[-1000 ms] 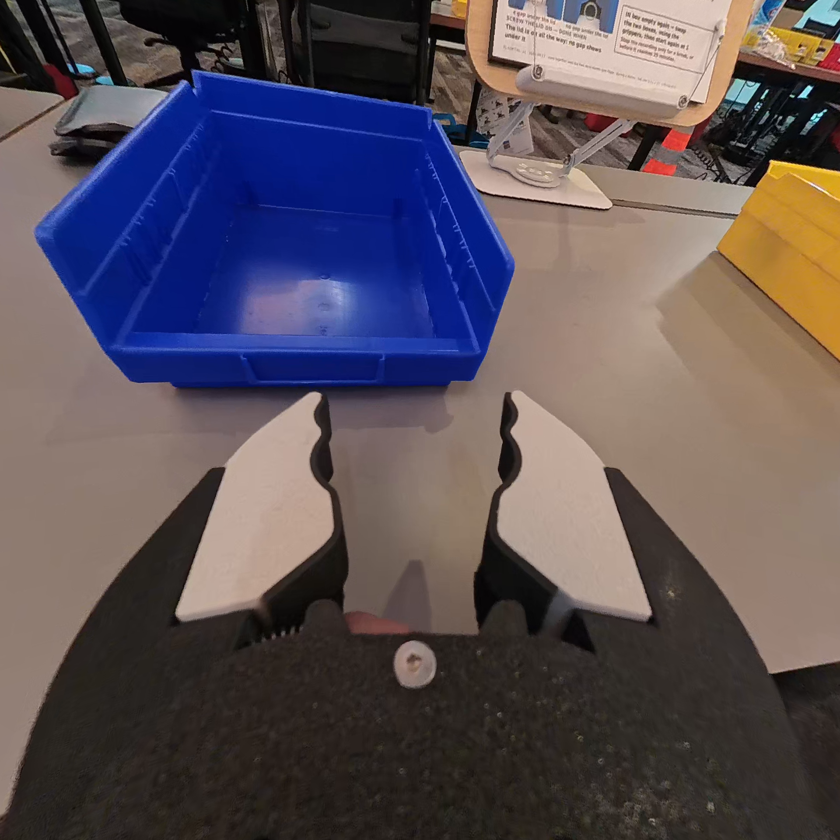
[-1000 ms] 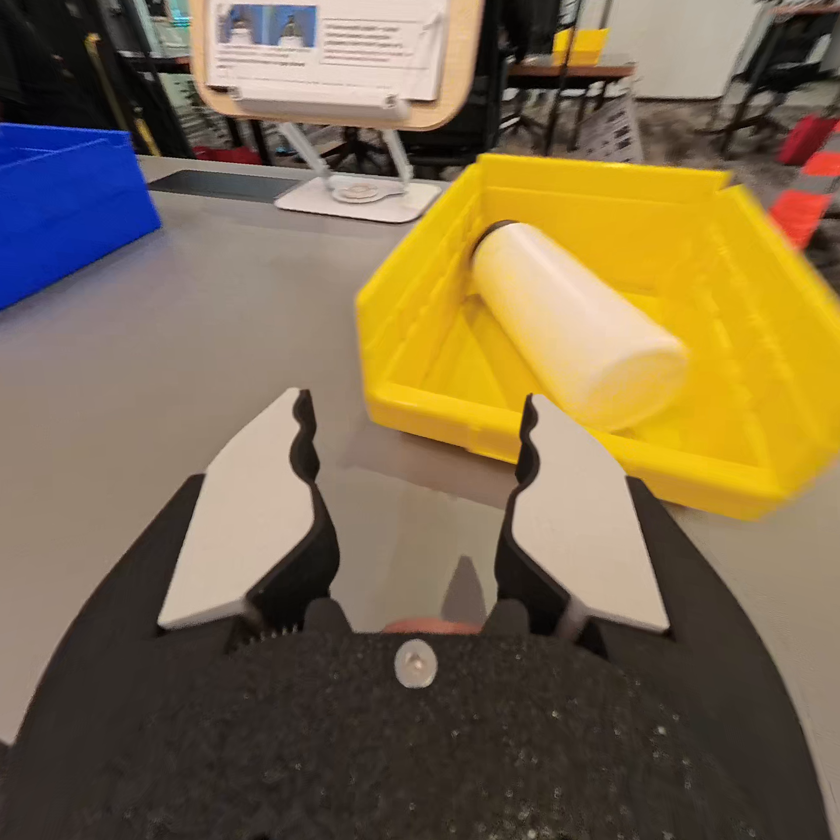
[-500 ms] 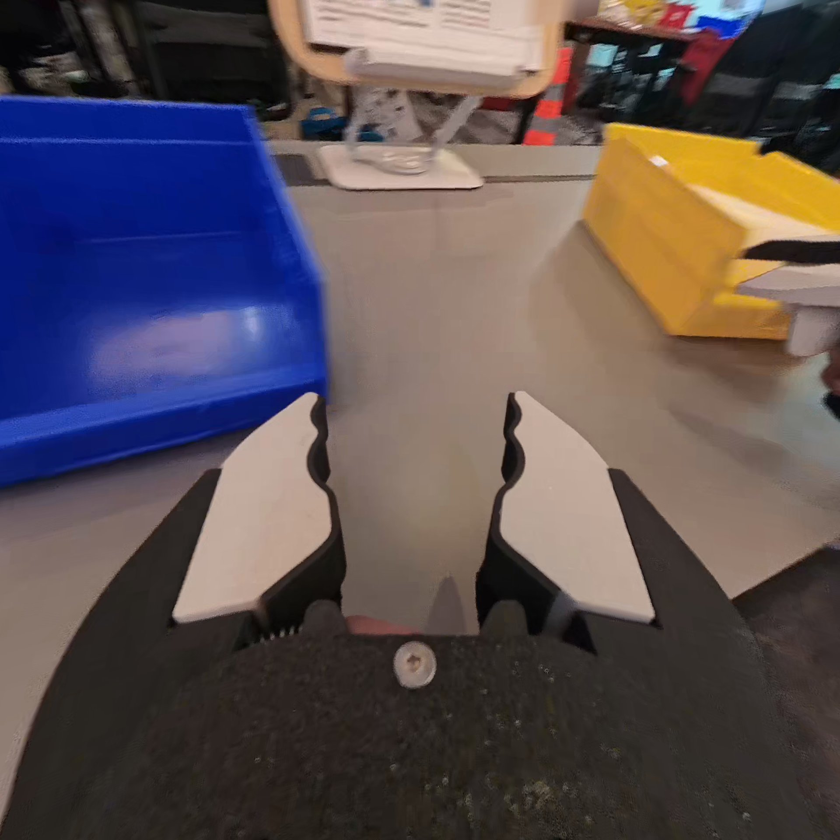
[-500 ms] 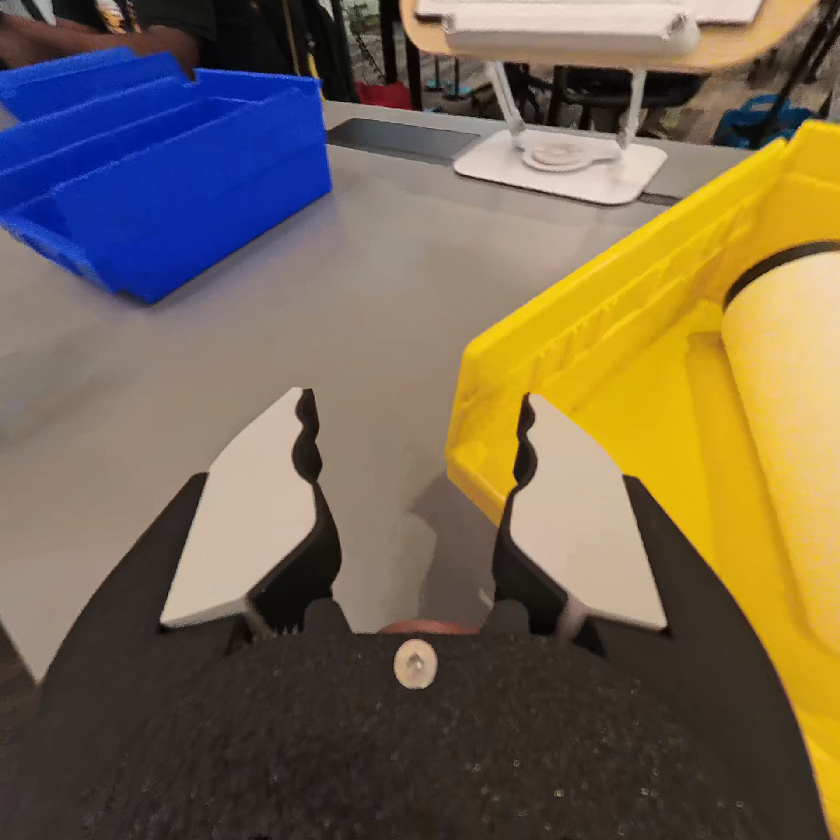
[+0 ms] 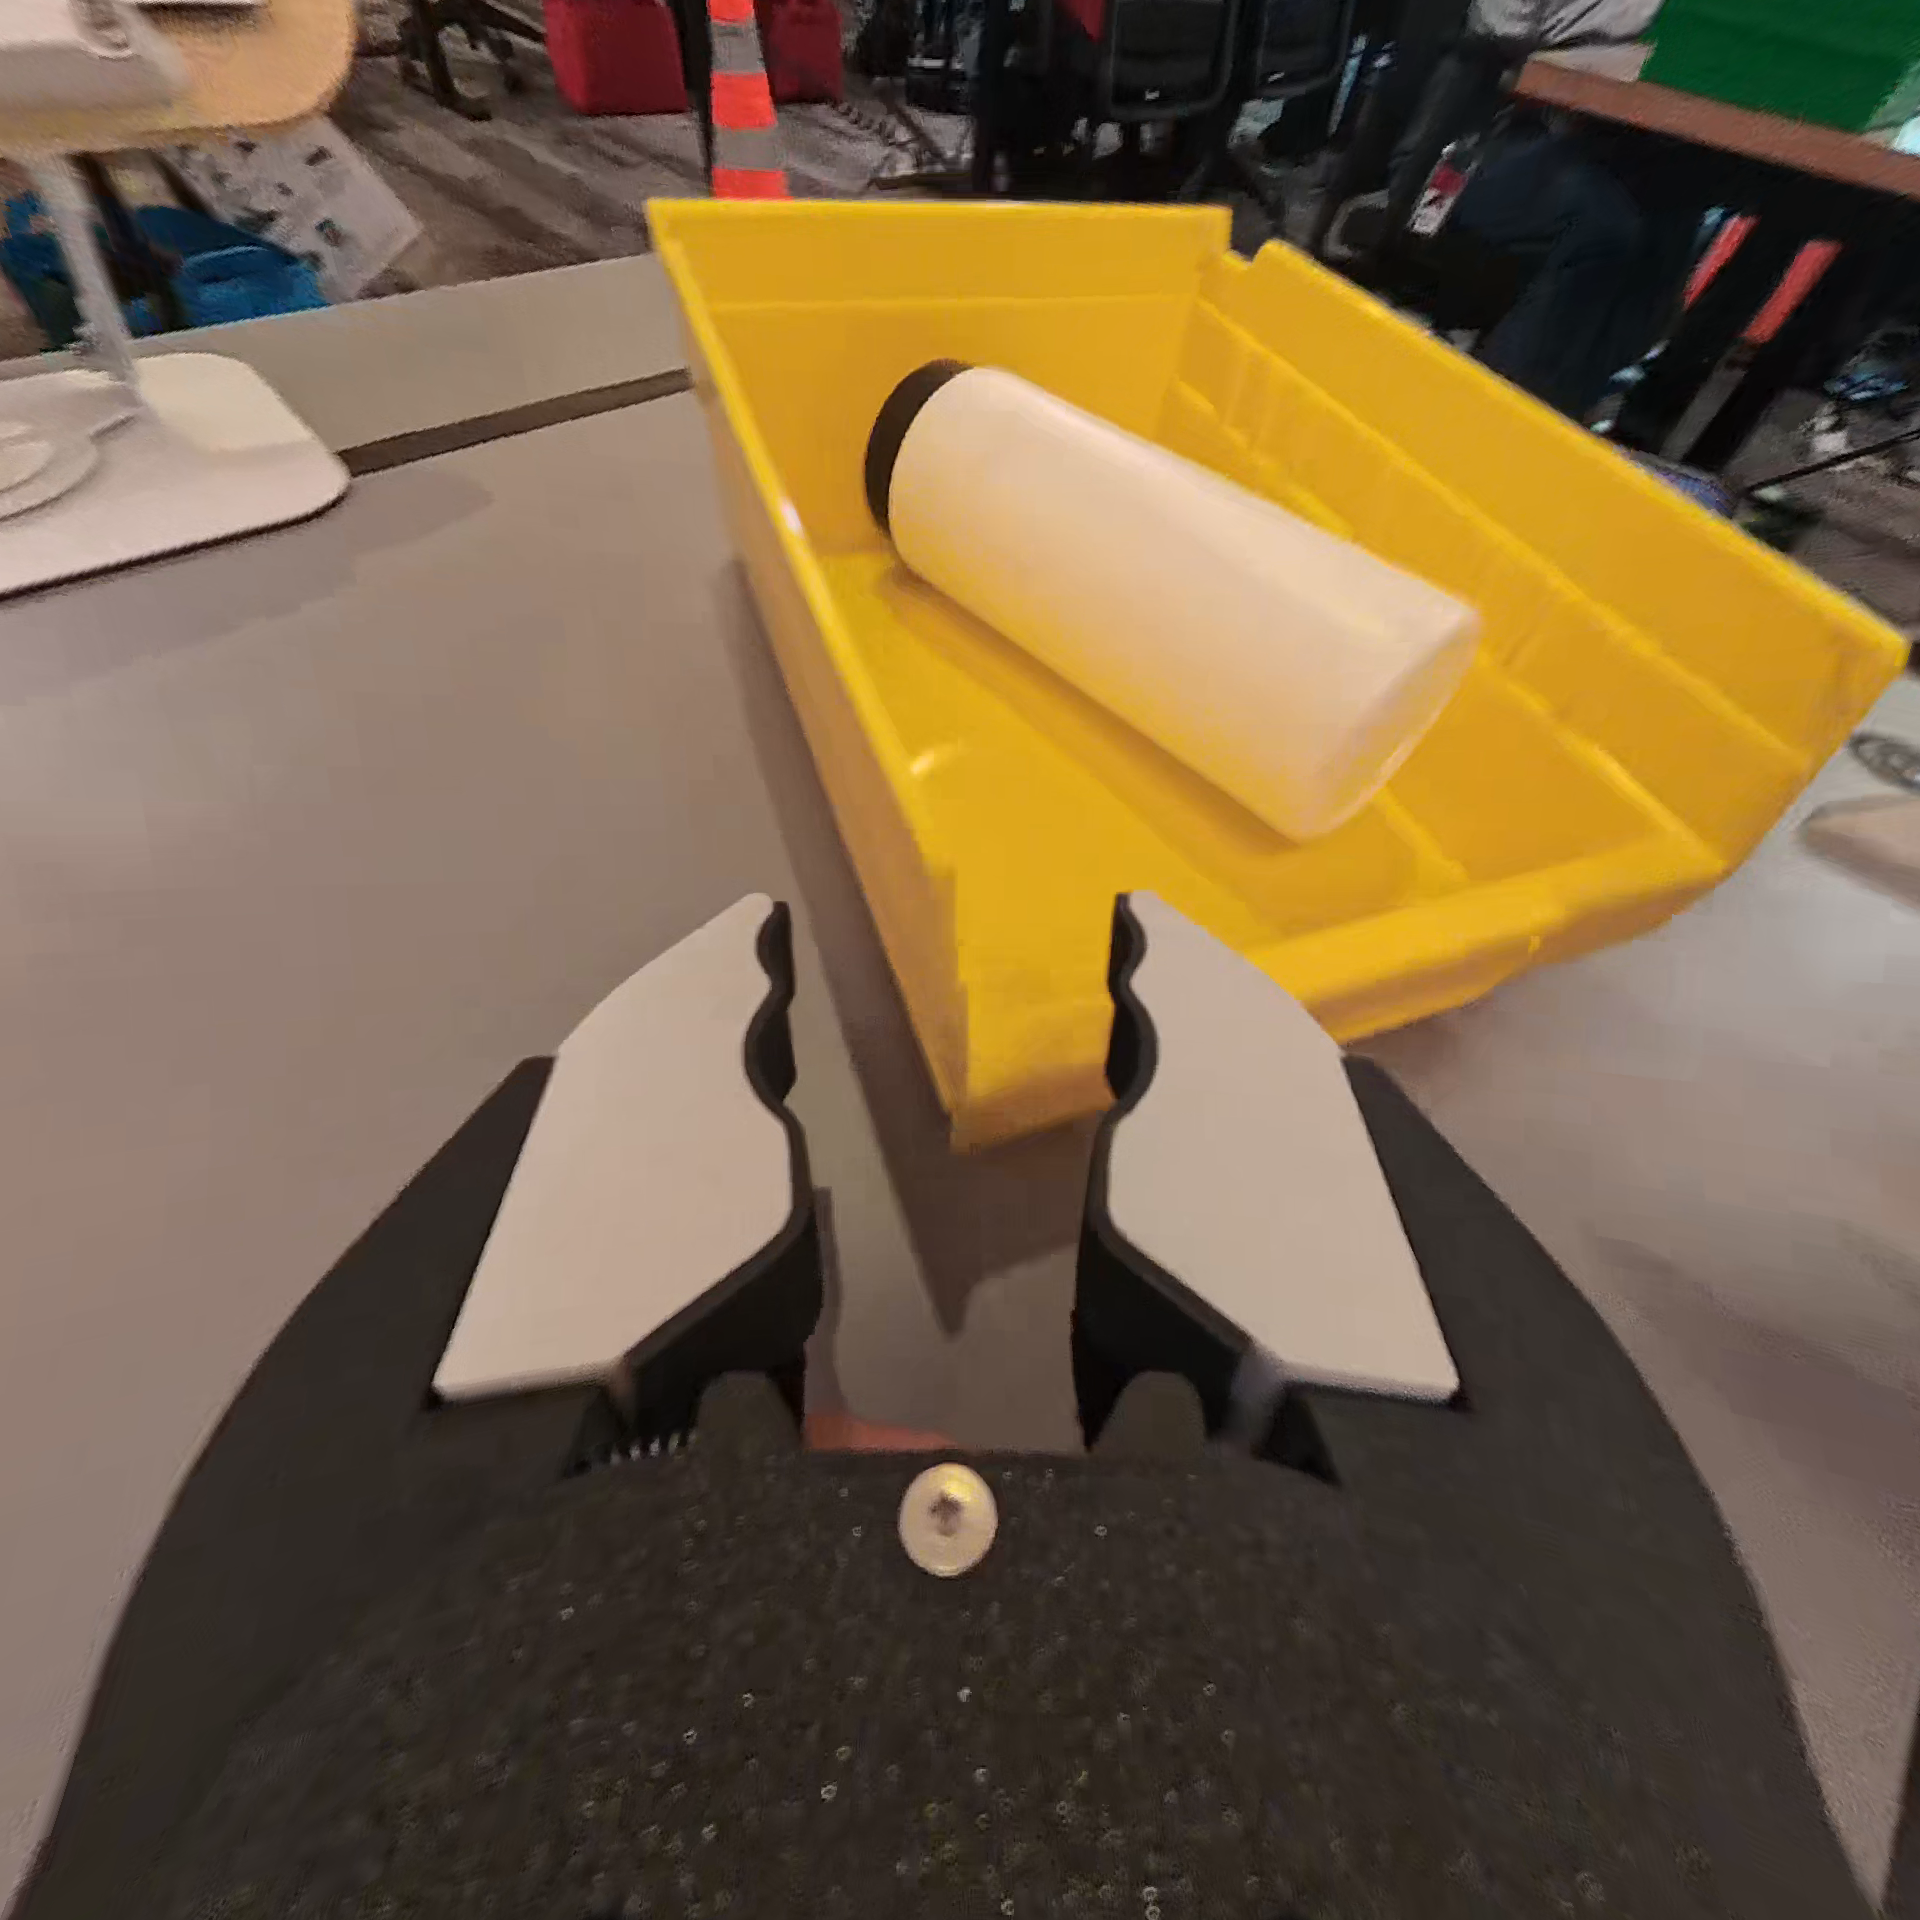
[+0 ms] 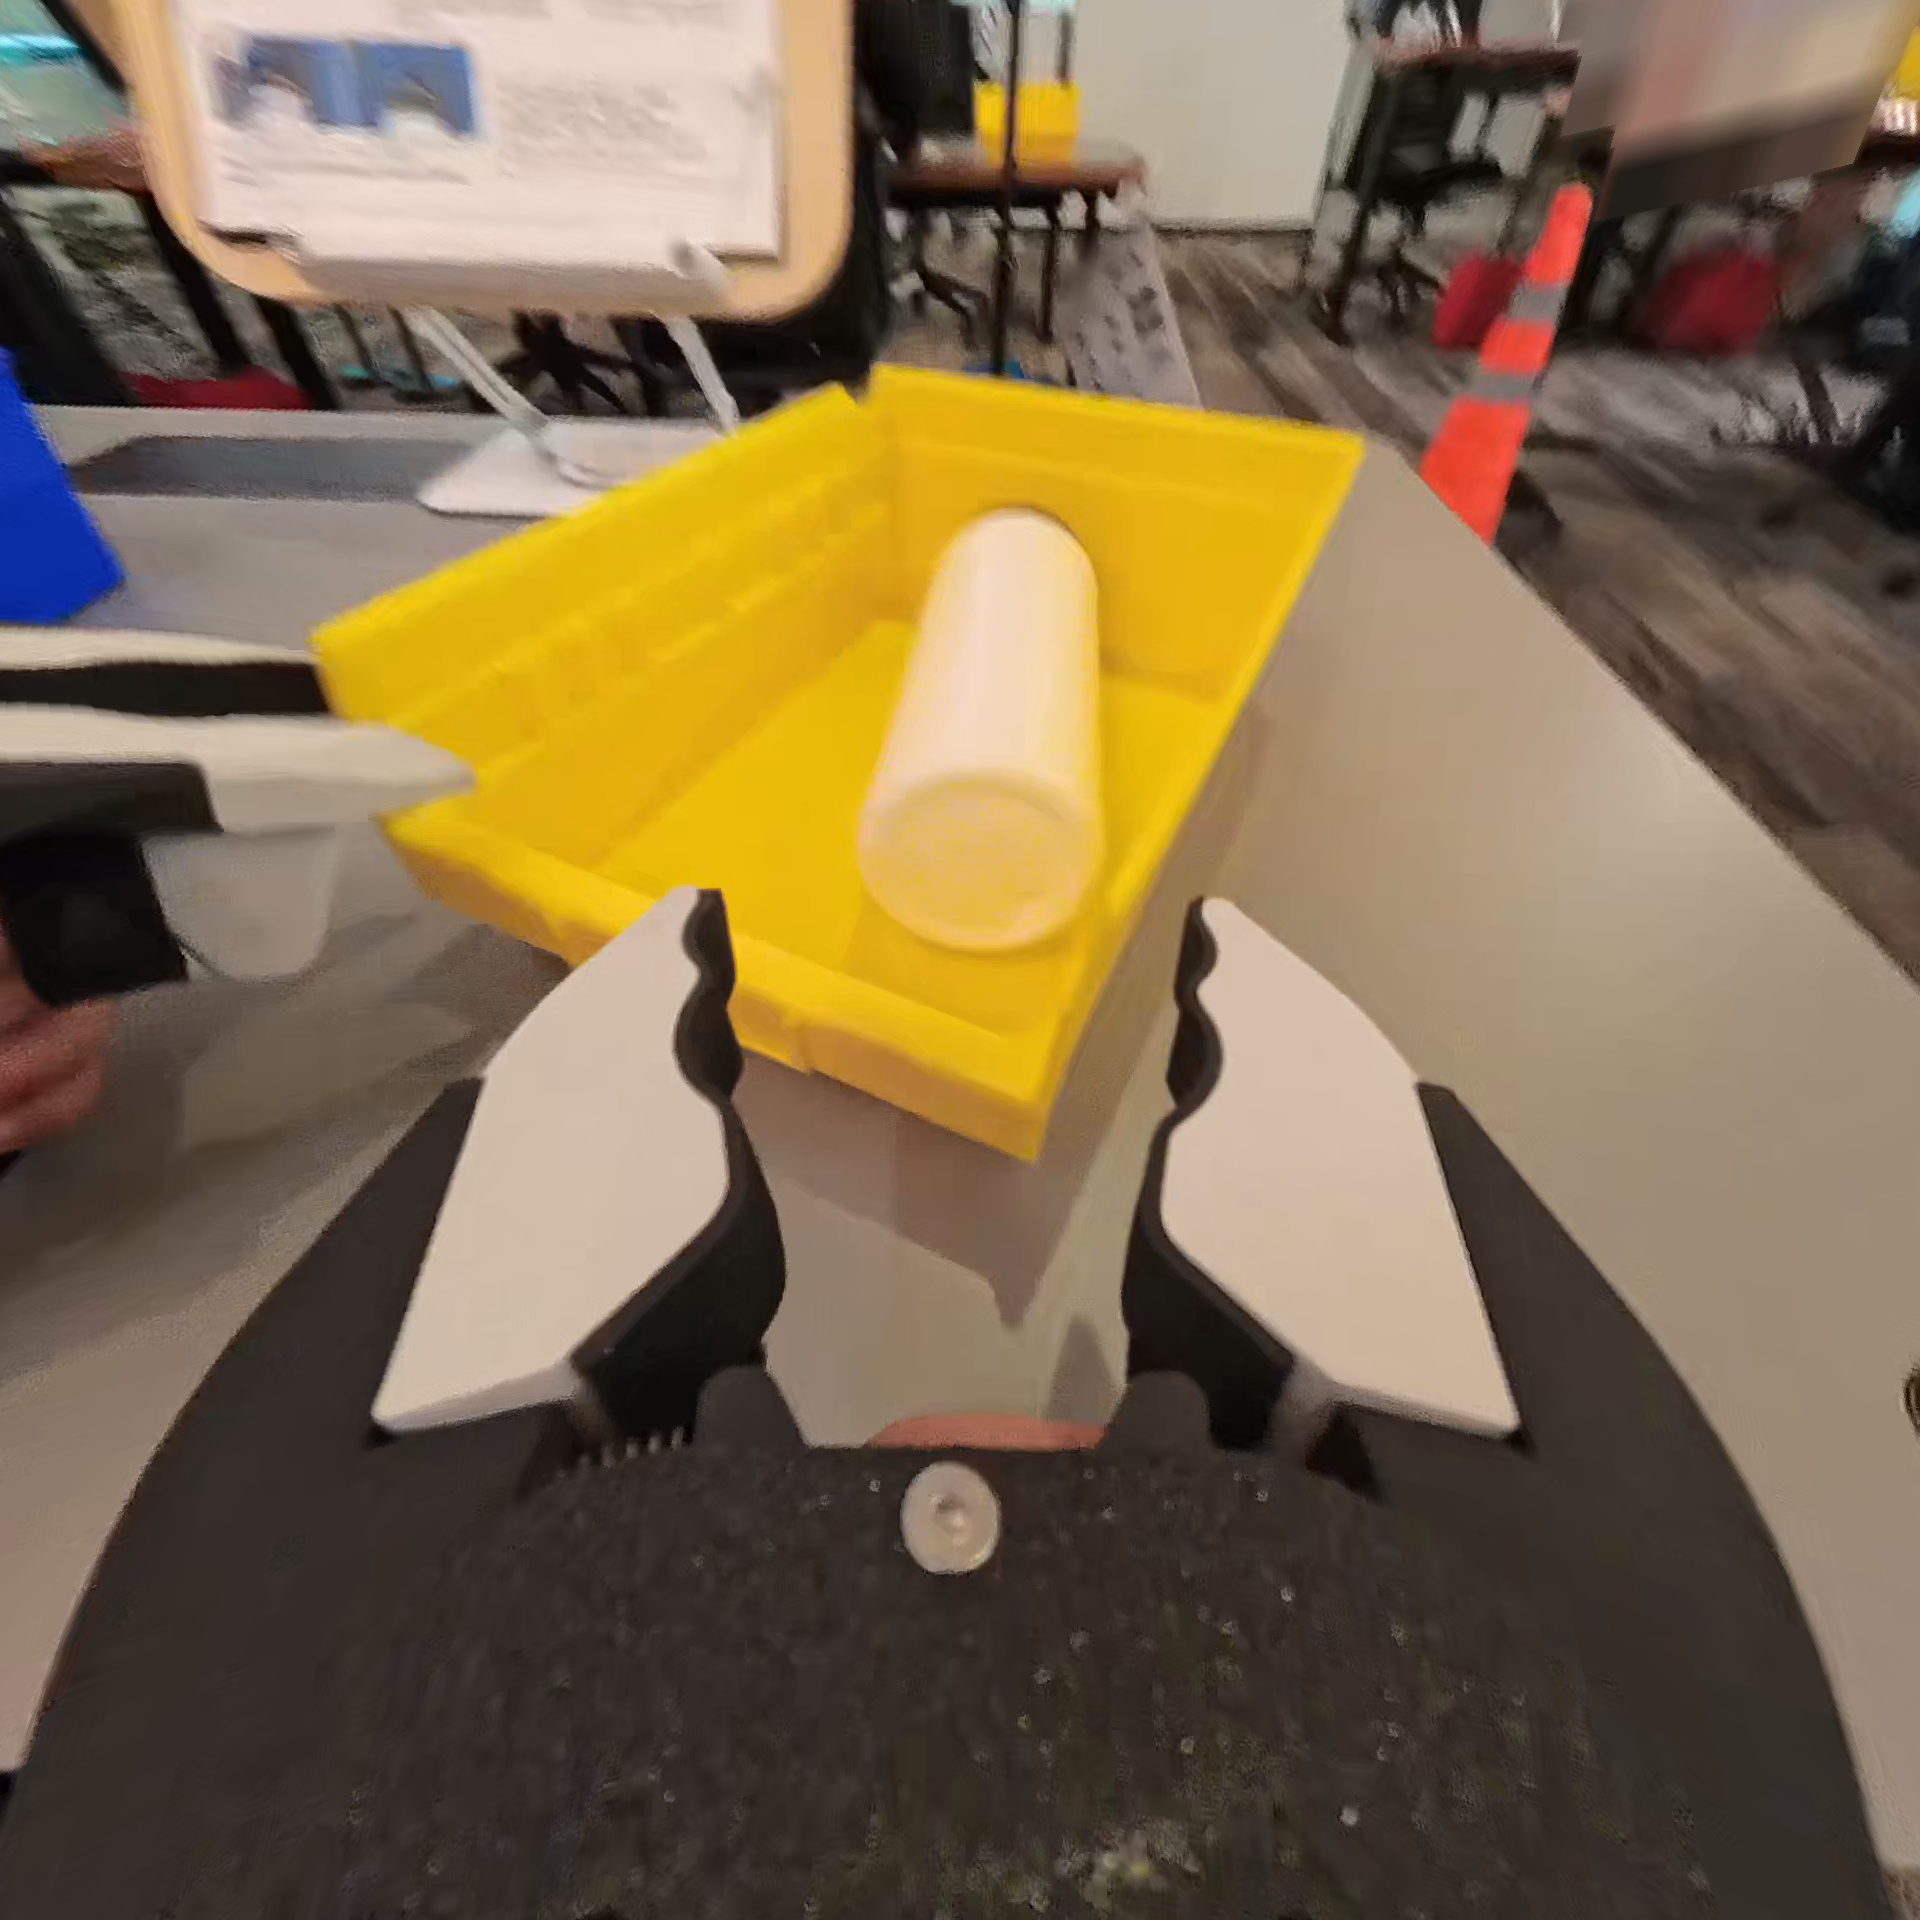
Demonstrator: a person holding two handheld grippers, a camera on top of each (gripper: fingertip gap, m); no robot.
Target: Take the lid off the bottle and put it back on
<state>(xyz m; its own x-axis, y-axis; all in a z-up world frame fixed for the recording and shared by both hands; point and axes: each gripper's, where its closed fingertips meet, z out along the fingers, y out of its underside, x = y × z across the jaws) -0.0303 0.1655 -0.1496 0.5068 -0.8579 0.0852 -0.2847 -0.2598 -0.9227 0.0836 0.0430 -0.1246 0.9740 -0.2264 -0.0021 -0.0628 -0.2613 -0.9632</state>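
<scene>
Across the grey surface [image 5: 416, 790] sits a yellow bin [image 5: 1039, 997], open-topped, with the cream bottle [image 5: 1164, 592] lying on its side inside, resting on the bin's floor. Its black lid [image 5: 896, 436] is on the neck, pointing toward the bin's far wall. Nothing of the task looks done yet, in my judgement: the bottle has not been lifted out, the lid is on, and unscrewing and refitting both remain.

Both pairs of tongs are spread and empty. The left tongs [image 5: 945, 935] hover just short of the bin's near corner; the right tongs [image 6: 951, 935] hover over the bin's near wall, aimed at the bottle's flat base.

Only the left wrist view shows the lid; from the right wrist view the bottle [image 6: 987, 727] is seen end-on and the lid is hidden behind the body. The right wrist view alone shows the other tongs [image 6: 416, 769] reaching in from the left beside the bin [image 6: 623, 623], and a blue bin's corner [image 6: 42, 520].
</scene>
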